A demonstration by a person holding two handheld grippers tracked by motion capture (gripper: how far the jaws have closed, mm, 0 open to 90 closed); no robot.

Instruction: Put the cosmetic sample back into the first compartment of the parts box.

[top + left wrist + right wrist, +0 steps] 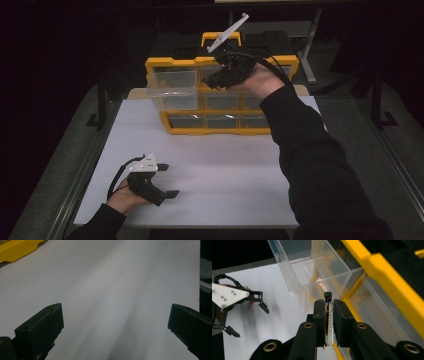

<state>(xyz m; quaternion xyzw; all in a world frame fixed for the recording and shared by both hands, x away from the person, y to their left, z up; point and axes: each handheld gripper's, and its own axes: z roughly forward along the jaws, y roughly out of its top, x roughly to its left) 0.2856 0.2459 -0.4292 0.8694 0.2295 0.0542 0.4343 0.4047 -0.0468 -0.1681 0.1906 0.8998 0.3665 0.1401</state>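
A yellow organiser [220,131] with clear drawers stands at the back of the white table. Its top-left clear drawer [172,85] is pulled out, seen close in the right gripper view [312,270]. My right gripper [216,80] hovers at the organiser's top row, just right of that drawer. It is shut on a small glass vial [329,322] with a black cap, held upright between the pads. My left gripper [169,180] rests on the table at the front left, jaws wide apart with nothing between them [115,322].
The white table top [220,170] spreads between the organiser and the front edge. A black case [175,45] sits behind the organiser. Dark floor surrounds the table. The organiser's yellow corner [17,250] lies far off in the left gripper view.
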